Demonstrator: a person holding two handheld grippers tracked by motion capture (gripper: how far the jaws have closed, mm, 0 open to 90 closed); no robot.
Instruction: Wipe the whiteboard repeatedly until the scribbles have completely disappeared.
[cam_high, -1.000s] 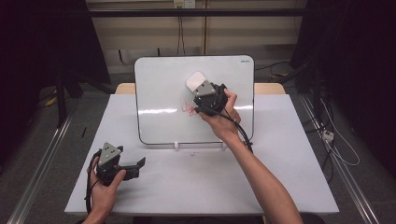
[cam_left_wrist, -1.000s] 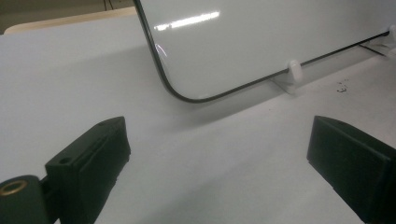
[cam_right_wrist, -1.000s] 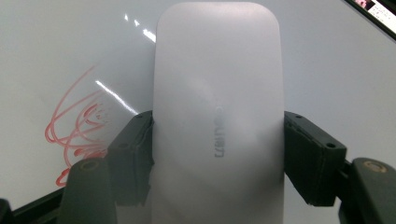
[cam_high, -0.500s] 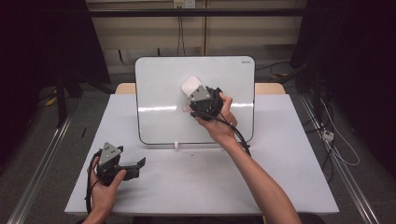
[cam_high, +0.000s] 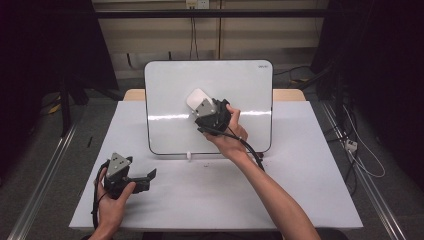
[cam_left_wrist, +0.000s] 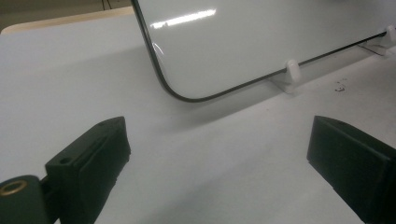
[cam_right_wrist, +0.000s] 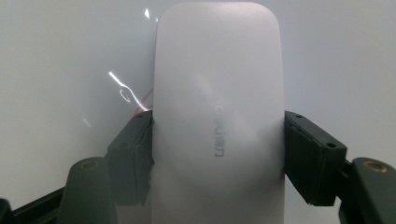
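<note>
A whiteboard (cam_high: 235, 85) stands upright on small white feet at the back of the table. My right gripper (cam_high: 202, 111) is shut on a white eraser (cam_high: 196, 98), pressed flat against the board's face. In the right gripper view the white eraser (cam_right_wrist: 218, 116) sits between the two black jaws, with a thin red marker trace (cam_right_wrist: 140, 103) just left of it on the whiteboard (cam_right_wrist: 56, 70). My left gripper (cam_high: 147, 177) rests low at the table's front left, open and holding nothing. Its view looks at the whiteboard (cam_left_wrist: 261, 42) and its bottom left corner.
The white table (cam_high: 300, 180) spreads out in front of the board. A white foot (cam_left_wrist: 292, 71) props the board's lower edge, with small dark specks on the table next to it. Cables and metal rails run along the floor on both sides.
My right gripper has slid the eraser leftward and slightly down across the board. The red marks seen beside it earlier are mostly gone. The left gripper has stayed put.
</note>
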